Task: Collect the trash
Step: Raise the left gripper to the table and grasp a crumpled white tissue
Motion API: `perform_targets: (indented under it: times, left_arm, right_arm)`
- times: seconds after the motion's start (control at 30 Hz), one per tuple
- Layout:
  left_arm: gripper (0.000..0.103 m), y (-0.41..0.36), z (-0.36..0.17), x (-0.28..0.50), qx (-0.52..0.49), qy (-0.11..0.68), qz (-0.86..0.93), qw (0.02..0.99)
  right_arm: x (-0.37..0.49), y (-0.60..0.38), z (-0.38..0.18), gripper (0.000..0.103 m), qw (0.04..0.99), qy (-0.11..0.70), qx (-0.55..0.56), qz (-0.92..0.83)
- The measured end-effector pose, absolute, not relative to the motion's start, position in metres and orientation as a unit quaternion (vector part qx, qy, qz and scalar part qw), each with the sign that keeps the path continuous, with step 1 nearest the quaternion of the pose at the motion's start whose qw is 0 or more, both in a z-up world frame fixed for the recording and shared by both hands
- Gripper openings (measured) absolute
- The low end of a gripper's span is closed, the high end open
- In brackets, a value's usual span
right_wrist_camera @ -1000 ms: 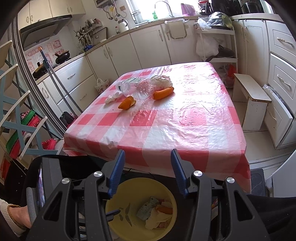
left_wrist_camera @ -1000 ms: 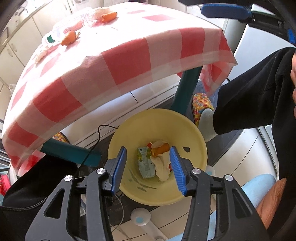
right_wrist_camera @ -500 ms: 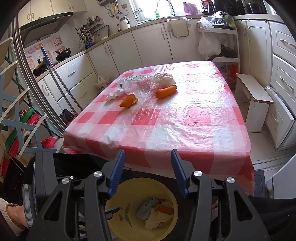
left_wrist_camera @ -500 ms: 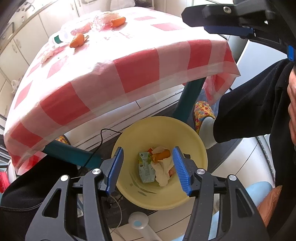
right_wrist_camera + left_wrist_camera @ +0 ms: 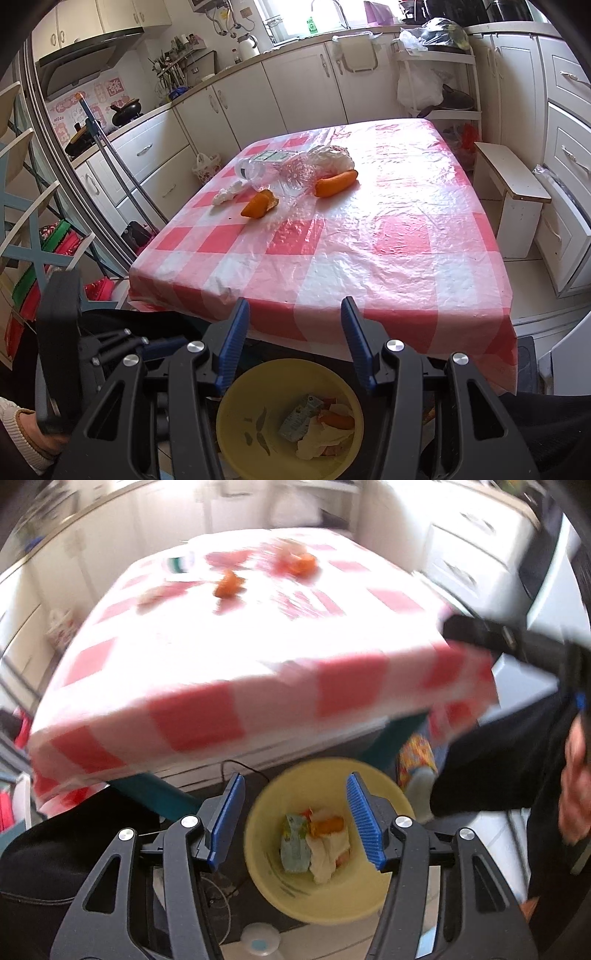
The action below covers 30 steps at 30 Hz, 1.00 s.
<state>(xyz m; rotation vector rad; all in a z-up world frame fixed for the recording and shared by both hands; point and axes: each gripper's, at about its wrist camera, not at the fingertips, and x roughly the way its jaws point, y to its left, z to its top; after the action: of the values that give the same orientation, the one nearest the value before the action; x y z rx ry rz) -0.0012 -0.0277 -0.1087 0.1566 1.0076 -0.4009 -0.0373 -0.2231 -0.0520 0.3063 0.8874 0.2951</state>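
So at this point I was between pickups: my left gripper [image 5: 295,821] hung over the yellow bowl [image 5: 236,417] on the floor just off the near edge of the table [image 5: 369,258], nothing between its fingers, and its jaws had just been opening wider. The bowl already had a crumpled packet [image 5: 293,836], some tissue [image 5: 328,853] and an orange scrap in it. My right gripper [image 5: 293,341] was parted and empty too, pointed at the table. What was left sat toward the far left of the tablecloth: an orange peel [image 5: 258,205], a carrot-looking piece [image 5: 334,183], a crushed clear bottle [image 5: 280,166] and a small white wad [image 5: 225,195]. I figured the next move was reaching across for the peel, the nearest of them, and closing gently since it's floppy.
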Motion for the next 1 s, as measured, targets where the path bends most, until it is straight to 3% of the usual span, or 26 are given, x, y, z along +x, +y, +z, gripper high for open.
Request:
perform_targets:
  times: [0.2,0.53,1.0]
  left_arm:
    - [0.056,0.005,-0.099,0.031,0.033,0.477,-0.137,0.868]
    - [0.059,0.014,-0.066,0.113,0.06,0.435,-0.107,0.892]
    - [0.059,0.008,-0.081,0.228,0.057,0.442,-0.087,0.891]
  right_arm:
    - [-0.032,-0.217,-0.057,0.051,0.875,0.436,0.146,0.152]
    - [-0.018,-0.209,-0.059,0.051,0.868,0.443,0.154,0.164]
    - [-0.002,-0.204,-0.071,0.051,0.858,0.462,0.158,0.161]
